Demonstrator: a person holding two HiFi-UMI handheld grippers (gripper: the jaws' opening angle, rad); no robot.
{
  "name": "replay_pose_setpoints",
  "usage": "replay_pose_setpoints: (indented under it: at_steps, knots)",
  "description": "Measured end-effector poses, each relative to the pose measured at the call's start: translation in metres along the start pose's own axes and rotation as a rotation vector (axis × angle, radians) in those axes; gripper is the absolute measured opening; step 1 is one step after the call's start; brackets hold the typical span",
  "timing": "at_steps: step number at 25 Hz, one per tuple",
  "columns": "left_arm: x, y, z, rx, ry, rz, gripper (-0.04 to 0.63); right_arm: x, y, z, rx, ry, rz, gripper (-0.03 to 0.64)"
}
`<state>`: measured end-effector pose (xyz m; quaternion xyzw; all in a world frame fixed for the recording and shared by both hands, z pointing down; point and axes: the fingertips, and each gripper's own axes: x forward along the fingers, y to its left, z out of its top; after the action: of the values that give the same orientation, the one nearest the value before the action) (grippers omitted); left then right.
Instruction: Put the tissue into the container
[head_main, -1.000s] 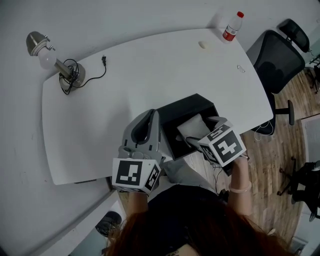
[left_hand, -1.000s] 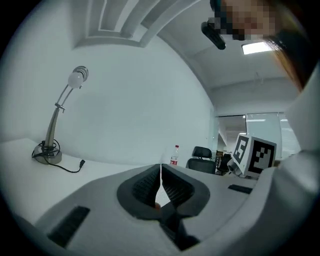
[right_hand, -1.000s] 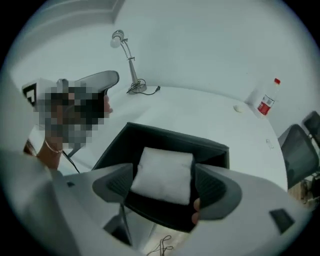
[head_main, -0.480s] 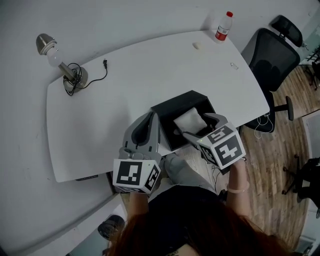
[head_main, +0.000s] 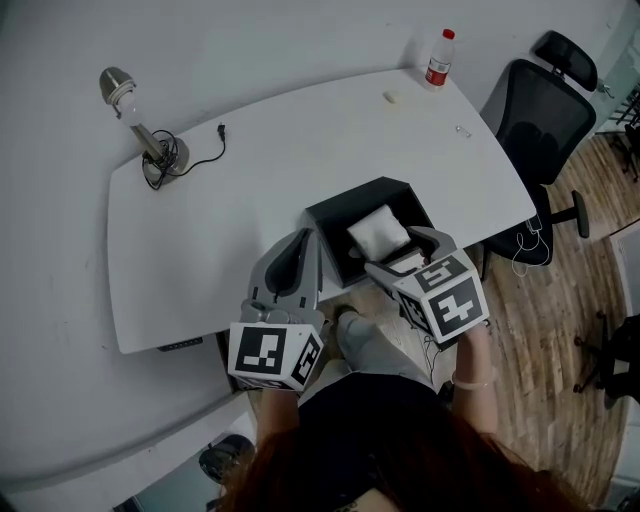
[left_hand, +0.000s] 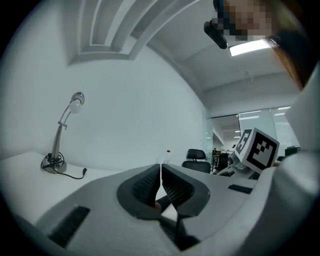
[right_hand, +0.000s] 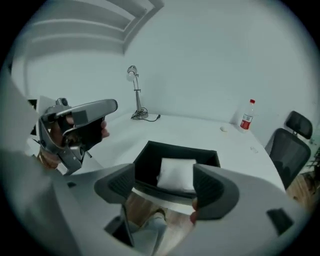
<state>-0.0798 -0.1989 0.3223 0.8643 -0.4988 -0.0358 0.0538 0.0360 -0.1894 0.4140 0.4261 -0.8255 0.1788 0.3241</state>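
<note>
A black open container (head_main: 334, 212) sits at the near edge of the white table (head_main: 250, 180). Inside it lies a white folded tissue (head_main: 378, 231), free of any grip. My right gripper (head_main: 405, 256) hovers just short of the container's near wall, jaws open and empty. In the right gripper view the tissue (right_hand: 176, 173) shows beyond the open jaws of the right gripper (right_hand: 165, 187), inside the container (right_hand: 148, 161). Left of the container, my left gripper (head_main: 303, 243) is held over the table edge. The left gripper (left_hand: 161, 171) has its jaws shut with nothing between them.
A desk lamp (head_main: 141, 128) with a cable stands at the table's far left. A bottle with a red label (head_main: 438, 58) is at the far right corner, a small pale object (head_main: 391, 97) near it. An office chair (head_main: 545, 112) stands right of the table on wooden floor.
The right gripper has drawn back a little from the tissue, which stays in the container. The head view has shifted, so the table sits further right. The left gripper holds its place.
</note>
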Motion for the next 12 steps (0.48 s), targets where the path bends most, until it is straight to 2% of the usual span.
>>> replay_pose_setpoints:
  at_steps: [3, 6, 12]
  knots:
    - [-0.01, -0.007, 0.002, 0.008, -0.005, -0.004, 0.028, -0.01, 0.003, -0.002, -0.001, -0.025, -0.029, 0.355]
    - [-0.021, -0.012, 0.003, 0.014, -0.005, -0.002, 0.028, -0.02, 0.003, -0.005, -0.001, -0.058, -0.091, 0.218]
    - [-0.042, -0.025, 0.004, 0.025, -0.01, -0.014, 0.028, -0.039, 0.013, -0.012, 0.007, -0.09, -0.117, 0.213]
